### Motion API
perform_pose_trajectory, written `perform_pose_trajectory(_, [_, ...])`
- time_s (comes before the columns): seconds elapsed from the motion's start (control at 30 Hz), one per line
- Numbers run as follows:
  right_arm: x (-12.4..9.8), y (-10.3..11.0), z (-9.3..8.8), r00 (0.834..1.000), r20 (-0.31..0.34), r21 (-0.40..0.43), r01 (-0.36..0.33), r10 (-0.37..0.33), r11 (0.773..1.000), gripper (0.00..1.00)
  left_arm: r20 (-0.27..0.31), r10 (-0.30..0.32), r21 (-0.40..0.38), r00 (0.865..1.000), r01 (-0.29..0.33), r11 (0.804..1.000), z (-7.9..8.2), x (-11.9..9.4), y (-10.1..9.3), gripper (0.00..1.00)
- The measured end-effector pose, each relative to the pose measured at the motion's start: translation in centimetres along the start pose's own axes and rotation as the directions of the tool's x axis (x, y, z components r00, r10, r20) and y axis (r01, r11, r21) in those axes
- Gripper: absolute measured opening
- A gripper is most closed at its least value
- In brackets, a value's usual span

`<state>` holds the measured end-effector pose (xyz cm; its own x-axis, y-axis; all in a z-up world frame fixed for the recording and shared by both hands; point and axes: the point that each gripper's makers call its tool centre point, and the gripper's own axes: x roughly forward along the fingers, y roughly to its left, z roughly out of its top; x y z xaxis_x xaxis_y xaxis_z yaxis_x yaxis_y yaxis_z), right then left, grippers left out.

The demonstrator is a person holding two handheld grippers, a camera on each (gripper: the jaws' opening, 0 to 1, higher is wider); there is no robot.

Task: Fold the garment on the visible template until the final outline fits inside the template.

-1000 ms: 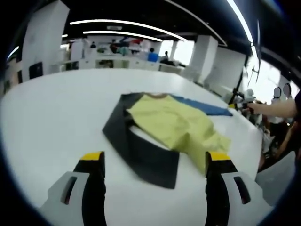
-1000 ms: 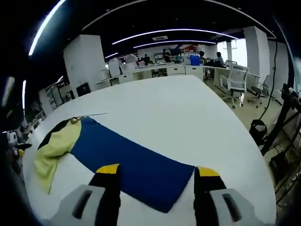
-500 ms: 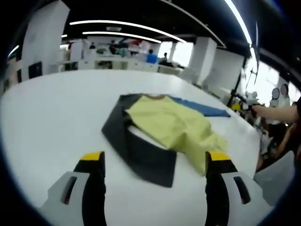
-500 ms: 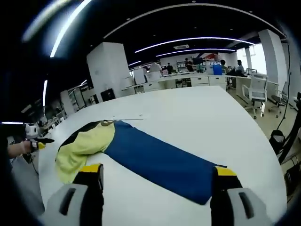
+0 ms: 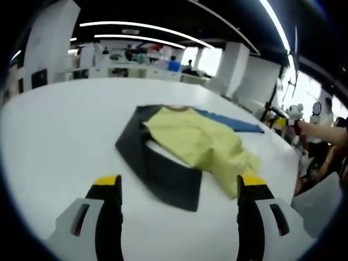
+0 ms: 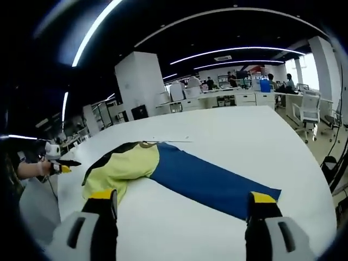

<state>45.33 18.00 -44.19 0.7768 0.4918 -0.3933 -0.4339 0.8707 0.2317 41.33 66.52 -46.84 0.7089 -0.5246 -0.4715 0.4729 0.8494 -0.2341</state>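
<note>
Soft pale-yellow cloth garment (image 5: 198,142) lies rumpled across a flat dark-grey template sheet (image 5: 157,168) and a long blue fabric panel (image 6: 212,181), ahead of both sets of fingers on the smooth white table (image 5: 60,130). Left gripper (image 5: 178,187) and right gripper (image 6: 184,202) hover above the table, spread wide, holding nothing.

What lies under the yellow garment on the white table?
The yellow garment lies over a dark sheet and a blue sheet, both poking out from beneath it. How they meet underneath is covered.
</note>
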Motion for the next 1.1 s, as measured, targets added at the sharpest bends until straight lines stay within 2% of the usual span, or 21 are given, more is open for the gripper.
perform_pose_trajectory(0.2, [-0.4, 1.4, 0.3, 1.000, 0.014, -0.011, -0.020, 0.020, 1.000, 1.00, -0.054, 0.002, 0.013, 0.999, -0.002, 1.000, -1.9, 0.7, -0.2, 0.80])
perform_pose_trajectory(0.37, [-0.7, 1.5, 0.5, 1.000, 0.018, -0.016, -0.023, 0.023, 1.000, 1.00, -0.077, 0.012, -0.012, 0.997, -0.013, 1.000, -3.0, 1.4, -0.3, 0.72])
perform_pose_trajectory(0.47, [-0.8, 1.4, 0.5, 1.000, 0.021, -0.016, -0.021, 0.021, 1.000, 1.00, -0.093, 0.005, -0.030, 0.996, -0.008, 1.000, -3.5, 1.4, -0.6, 0.62])
perform_pose_trajectory(0.67, [-0.9, 1.5, 0.4, 0.999, 0.026, -0.010, -0.018, 0.018, 1.000, 0.99, -0.112, 0.019, -0.054, 0.994, -0.025, 0.998, -4.3, 1.6, 0.0, 0.53])
perform_pose_trajectory(0.8, [-0.9, 1.7, 0.4, 0.999, 0.031, -0.004, -0.021, 0.022, 1.000, 0.98, -0.130, 0.011, -0.088, 0.991, -0.023, 0.996, -5.1, 1.6, -0.1, 0.36])
perform_pose_trajectory(0.93, [-0.9, 2.0, 0.0, 0.999, 0.040, 0.009, -0.023, 0.022, 1.000, 0.97, -0.168, 0.024, -0.107, 0.985, -0.042, 0.993, -6.0, 1.8, 0.0, 0.35])
perform_pose_trajectory(1.1, [-1.3, 2.1, -0.3, 0.999, 0.042, 0.018, -0.022, 0.021, 1.000, 0.97, -0.171, 0.031, -0.095, 0.985, -0.047, 0.994, -5.7, 2.4, 0.0, 0.27])
